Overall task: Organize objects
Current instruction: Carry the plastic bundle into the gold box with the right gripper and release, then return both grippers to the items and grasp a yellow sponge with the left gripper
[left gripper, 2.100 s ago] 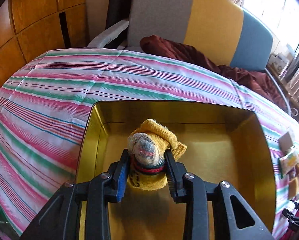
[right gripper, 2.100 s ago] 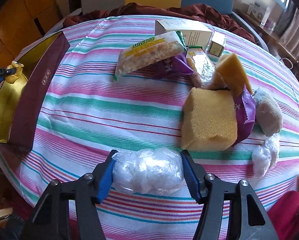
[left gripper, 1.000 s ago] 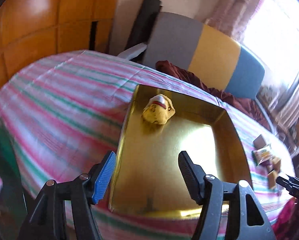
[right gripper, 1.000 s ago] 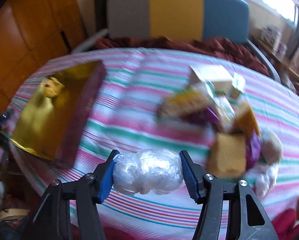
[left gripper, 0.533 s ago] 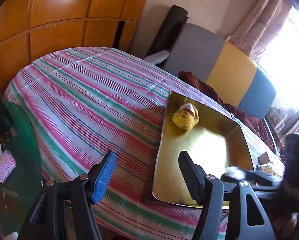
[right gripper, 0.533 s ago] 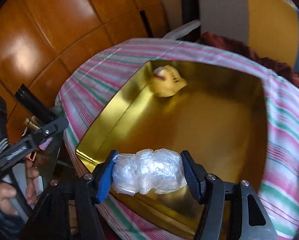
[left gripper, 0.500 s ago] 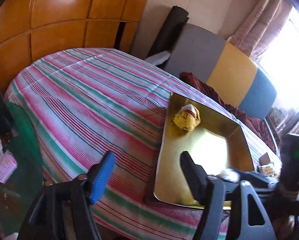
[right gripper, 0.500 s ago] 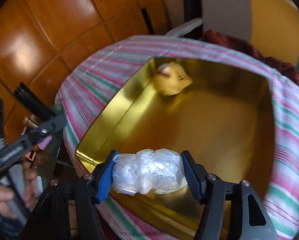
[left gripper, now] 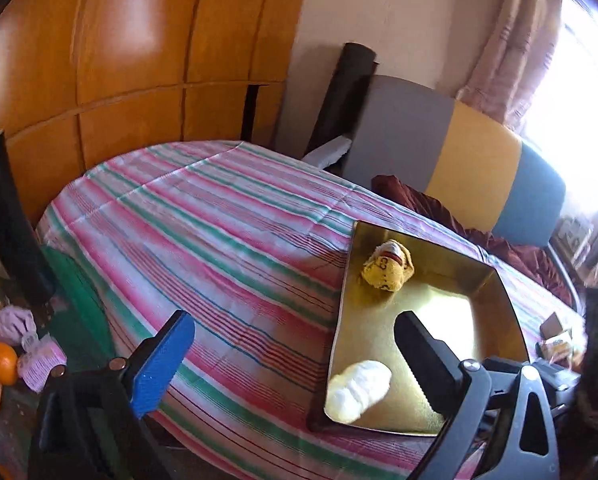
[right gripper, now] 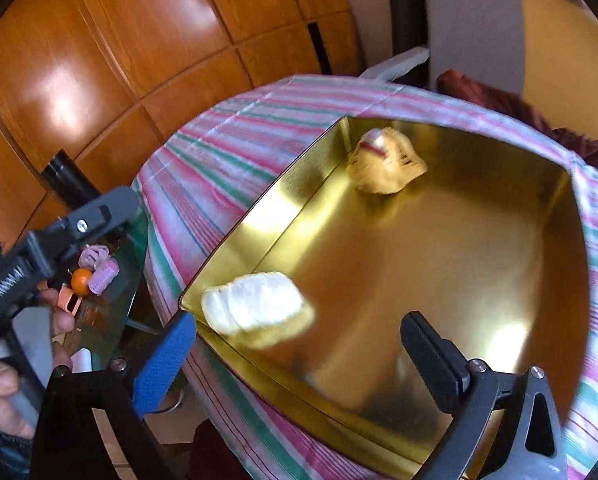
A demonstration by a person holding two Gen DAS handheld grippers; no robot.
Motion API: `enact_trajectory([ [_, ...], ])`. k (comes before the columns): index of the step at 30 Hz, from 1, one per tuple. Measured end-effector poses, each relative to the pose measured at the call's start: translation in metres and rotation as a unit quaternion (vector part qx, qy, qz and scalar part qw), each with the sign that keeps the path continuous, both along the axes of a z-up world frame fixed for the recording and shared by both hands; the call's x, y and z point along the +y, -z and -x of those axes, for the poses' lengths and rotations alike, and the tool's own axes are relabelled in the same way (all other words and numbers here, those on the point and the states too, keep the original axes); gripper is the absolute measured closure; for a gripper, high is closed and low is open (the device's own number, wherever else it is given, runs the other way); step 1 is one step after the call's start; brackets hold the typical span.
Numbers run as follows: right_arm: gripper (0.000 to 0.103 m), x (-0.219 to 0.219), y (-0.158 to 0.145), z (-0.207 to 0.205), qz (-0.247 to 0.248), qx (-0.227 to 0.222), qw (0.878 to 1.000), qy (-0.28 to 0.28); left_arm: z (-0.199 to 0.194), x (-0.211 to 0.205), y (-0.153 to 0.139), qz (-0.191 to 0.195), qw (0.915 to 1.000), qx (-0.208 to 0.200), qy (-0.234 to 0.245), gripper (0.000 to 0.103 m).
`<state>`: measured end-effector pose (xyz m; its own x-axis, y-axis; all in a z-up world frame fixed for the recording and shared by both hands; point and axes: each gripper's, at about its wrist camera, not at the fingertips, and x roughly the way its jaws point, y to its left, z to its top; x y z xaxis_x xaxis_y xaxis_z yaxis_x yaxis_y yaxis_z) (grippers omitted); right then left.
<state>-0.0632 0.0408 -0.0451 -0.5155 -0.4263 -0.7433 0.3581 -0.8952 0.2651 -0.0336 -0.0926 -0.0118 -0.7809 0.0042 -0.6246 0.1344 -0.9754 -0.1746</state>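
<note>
**A:** Your right gripper (right gripper: 295, 354) stands with its jaws wide apart and nothing between them. The plastic-wrapped bundle (right gripper: 257, 306) is in the near left corner of the gold tray (right gripper: 439, 248), close against the left wall. The yellow cloth bundle (right gripper: 387, 166) lies in the far left corner, well apart from it.

**B:** And my left?

**A:** Your left gripper (left gripper: 289, 354) is also spread open and empty, held off the near left side of the tray over the striped table (left gripper: 203, 240).

**B:** What can go wrong from here?

**A:** The tray's near corner sits very near the table's edge. If you clip its rim with either gripper as you pull away, I judge it could slide or tip off. The wrapped bundle is soft and light. It looks smeared in the right wrist view, so it may not have settled, and it could roll from where you want it.

**B:** What can't you make out?

**A:** Whether the wrapped bundle rests flat on the tray floor or is a little above it; the blur hides that. Your left gripper's right finger (left gripper: 431, 356) covers part of the tray floor in its view. The remaining items (left gripper: 555, 338) show only as small scraps at the far right, too small to name, so how much is left to sort I cannot tell.
</note>
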Motion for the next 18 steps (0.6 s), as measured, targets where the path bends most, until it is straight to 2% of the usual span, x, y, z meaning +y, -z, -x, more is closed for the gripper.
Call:
enact_trajectory([
  [8,0.000,0.072,-0.020,-0.033,-0.026,0.032,0.995,0.085,-0.008,0.037,-0.011,0.054,0.9971,0.022,0.048,0.001],
  [13,0.000,0.139,-0.033,-0.048,-0.031,0.042,0.986,0.157,-0.012,0.062,-0.013,0.062,0.9935,0.024,0.093,0.001],
  [18,0.000,0.210,-0.048,-0.066,-0.037,0.051,0.970,0.234,-0.014,0.091,-0.015,0.052,0.9879,0.024,0.144,0.001],
])
